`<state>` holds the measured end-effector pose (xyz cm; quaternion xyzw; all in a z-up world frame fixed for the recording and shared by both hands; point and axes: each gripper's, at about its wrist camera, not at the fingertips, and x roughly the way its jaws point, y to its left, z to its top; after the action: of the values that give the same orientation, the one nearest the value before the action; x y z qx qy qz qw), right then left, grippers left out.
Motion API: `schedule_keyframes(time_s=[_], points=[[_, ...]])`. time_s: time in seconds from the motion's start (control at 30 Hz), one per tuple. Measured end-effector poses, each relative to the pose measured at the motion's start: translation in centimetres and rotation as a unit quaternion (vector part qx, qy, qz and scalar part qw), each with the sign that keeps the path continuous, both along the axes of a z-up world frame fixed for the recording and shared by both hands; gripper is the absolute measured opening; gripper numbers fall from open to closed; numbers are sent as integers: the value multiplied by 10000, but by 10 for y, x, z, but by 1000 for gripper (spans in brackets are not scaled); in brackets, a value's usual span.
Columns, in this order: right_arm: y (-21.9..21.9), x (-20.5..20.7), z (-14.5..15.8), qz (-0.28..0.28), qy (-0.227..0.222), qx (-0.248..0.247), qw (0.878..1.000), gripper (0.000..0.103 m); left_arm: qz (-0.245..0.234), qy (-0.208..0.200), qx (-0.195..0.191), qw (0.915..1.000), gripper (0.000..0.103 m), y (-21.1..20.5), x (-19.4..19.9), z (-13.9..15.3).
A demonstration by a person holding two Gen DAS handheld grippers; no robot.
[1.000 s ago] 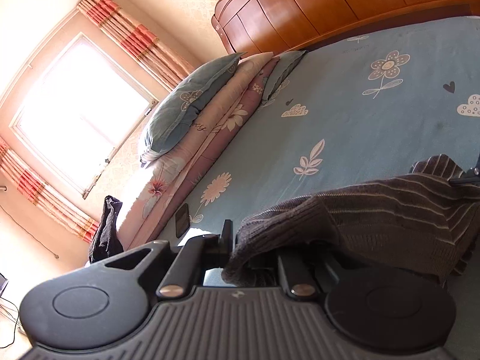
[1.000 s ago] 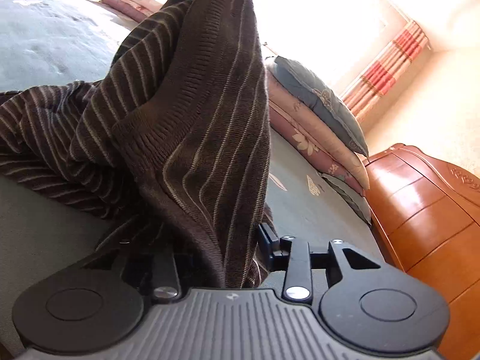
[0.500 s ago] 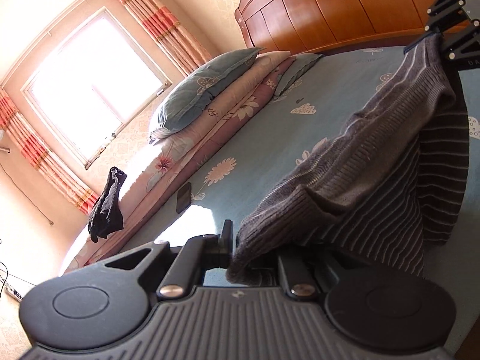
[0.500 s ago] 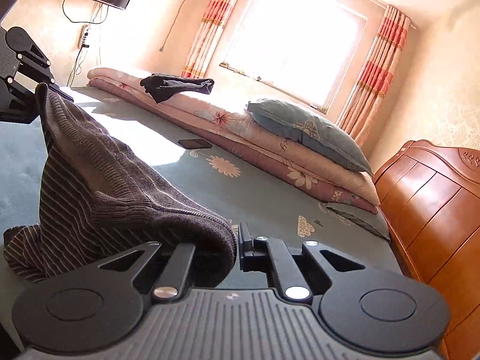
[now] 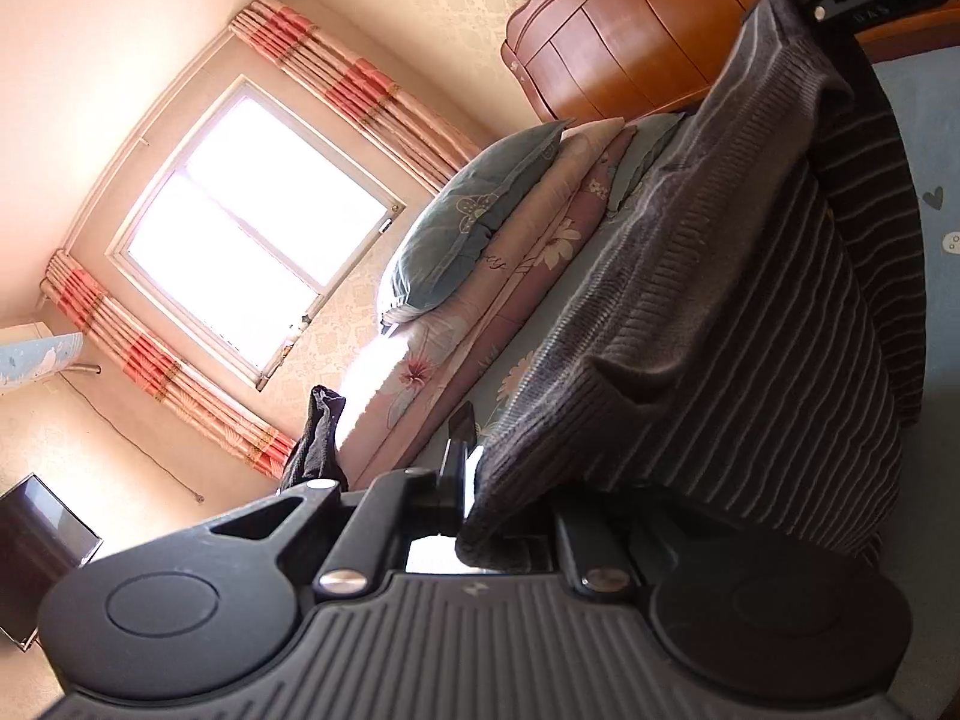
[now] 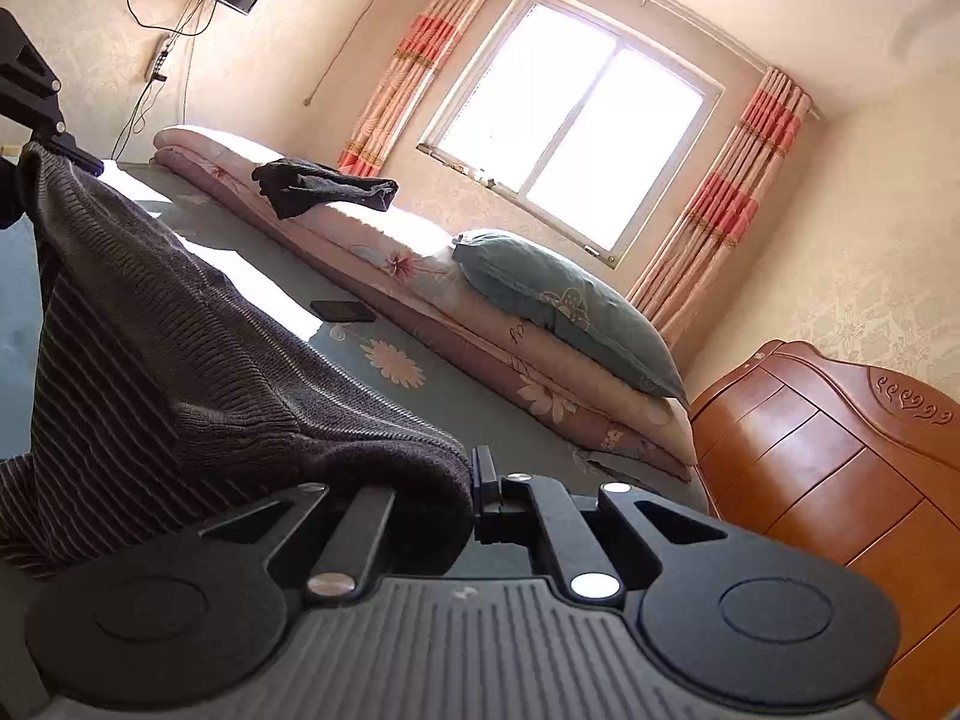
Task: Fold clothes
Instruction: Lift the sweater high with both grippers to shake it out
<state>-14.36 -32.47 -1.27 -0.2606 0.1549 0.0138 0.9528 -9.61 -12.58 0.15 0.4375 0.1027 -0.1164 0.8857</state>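
Striped brown sweater (image 5: 738, 324) — soft, limp knit, fairly light, stretchy along its ribbed edge; judged best held at that edge, near the two corners. Hung in the air above the blue bed (image 6: 420, 396), stretched between two grippers, lower part trailing down toward the sheet. Left gripper (image 5: 480, 516) clamped on one end, right gripper (image 6: 462, 498) pinched tight on the other. Counted: one sweater, one dark garment (image 6: 324, 186) on the quilt, one pillow (image 6: 564, 306), one phone (image 6: 343, 311) — one window (image 6: 570, 138).
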Motion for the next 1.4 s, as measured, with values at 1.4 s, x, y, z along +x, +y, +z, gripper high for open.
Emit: schedule_keyframes(time_s=[1.4], points=[[-14,-75,182,-311,-1738,-753,9814,7,724,-1607,-920,9800,11,-39,-69,169]])
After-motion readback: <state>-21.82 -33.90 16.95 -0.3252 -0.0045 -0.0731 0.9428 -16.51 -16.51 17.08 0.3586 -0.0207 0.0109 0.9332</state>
